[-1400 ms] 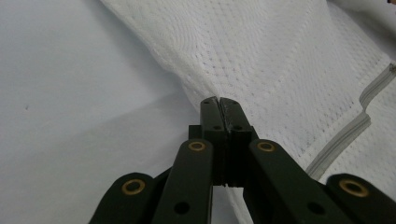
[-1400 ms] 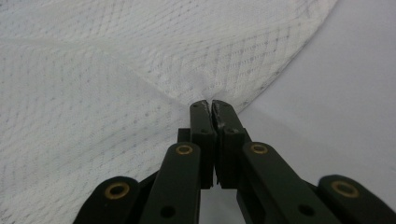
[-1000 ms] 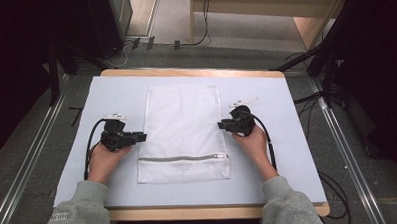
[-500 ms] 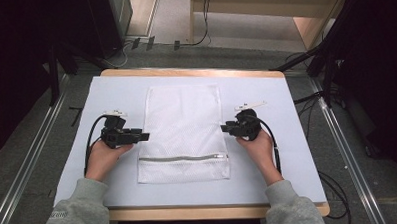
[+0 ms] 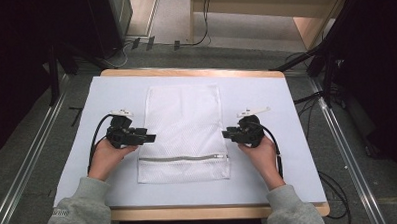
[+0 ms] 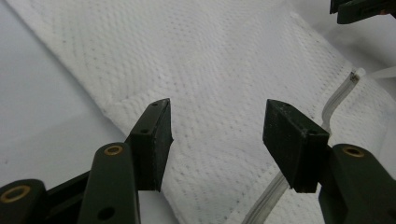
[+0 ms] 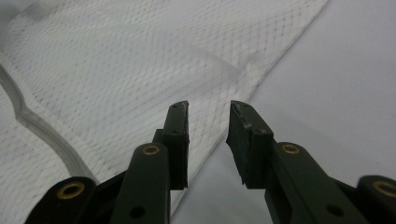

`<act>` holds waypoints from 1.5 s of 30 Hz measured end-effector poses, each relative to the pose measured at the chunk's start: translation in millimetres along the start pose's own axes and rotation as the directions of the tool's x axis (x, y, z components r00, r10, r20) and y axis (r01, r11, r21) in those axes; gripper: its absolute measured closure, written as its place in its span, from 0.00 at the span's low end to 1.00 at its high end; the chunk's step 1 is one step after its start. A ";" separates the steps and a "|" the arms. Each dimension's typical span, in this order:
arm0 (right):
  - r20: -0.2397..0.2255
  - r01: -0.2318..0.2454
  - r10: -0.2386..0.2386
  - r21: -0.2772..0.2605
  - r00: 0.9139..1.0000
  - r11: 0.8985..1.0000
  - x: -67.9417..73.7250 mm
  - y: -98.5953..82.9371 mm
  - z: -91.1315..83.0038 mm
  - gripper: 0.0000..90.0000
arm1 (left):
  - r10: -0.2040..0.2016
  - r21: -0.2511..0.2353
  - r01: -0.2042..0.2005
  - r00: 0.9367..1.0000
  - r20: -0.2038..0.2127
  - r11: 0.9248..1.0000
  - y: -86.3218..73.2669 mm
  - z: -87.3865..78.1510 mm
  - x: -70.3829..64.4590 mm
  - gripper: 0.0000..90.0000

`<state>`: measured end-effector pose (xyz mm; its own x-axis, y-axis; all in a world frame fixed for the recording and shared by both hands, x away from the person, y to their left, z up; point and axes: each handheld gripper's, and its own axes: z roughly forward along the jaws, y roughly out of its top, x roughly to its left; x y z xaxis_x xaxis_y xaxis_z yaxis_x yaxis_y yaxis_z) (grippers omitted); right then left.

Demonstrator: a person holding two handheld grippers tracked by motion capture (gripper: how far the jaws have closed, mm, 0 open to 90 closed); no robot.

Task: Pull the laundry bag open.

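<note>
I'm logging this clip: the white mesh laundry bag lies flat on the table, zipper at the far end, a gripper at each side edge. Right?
Not quite: the zipper runs across the near end of the white mesh laundry bag, by the person, as the high view shows. The rest holds: the bag lies flat on the table, with the left gripper and right gripper at its side edges.

So it's a white mesh laundry bag (image 5: 183,127), rectangular, lying flat on the white-covered table (image 5: 298,153) with its long side running away from the person. It sits pretty much dead center. A grey zipper (image 5: 183,158) runs straight across it close to the near end, and it looks zipped shut. The mesh is see-through-ish with a fine net weave, mostly smooth, with just faint creases.
</note>
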<state>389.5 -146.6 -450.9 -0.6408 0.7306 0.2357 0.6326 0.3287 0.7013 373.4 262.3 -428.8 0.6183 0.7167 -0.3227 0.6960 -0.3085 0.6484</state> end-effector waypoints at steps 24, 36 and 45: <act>-0.064 0.002 0.002 0.055 0.998 0.999 32.4 -25.9 -13.1 1.00 | 0.104 0.015 -0.106 0.993 0.062 0.994 13.2 14.4 -38.2 0.46; -0.053 -0.011 0.017 0.104 0.998 0.994 35.5 -38.6 -0.3 1.00 | 0.137 0.034 -0.141 0.987 0.088 0.989 20.2 31.2 -50.3 0.46; -0.052 -0.014 0.019 0.098 0.998 0.995 37.5 -43.0 -4.1 1.00 | 0.151 0.049 -0.157 0.983 0.102 0.986 23.1 40.2 -54.3 0.46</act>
<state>336.5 -135.7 -469.4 -0.6501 0.7050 0.2835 0.6812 0.3754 0.6286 370.5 191.1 -424.0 0.7503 0.5944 -0.2893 0.6076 -0.4476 0.6561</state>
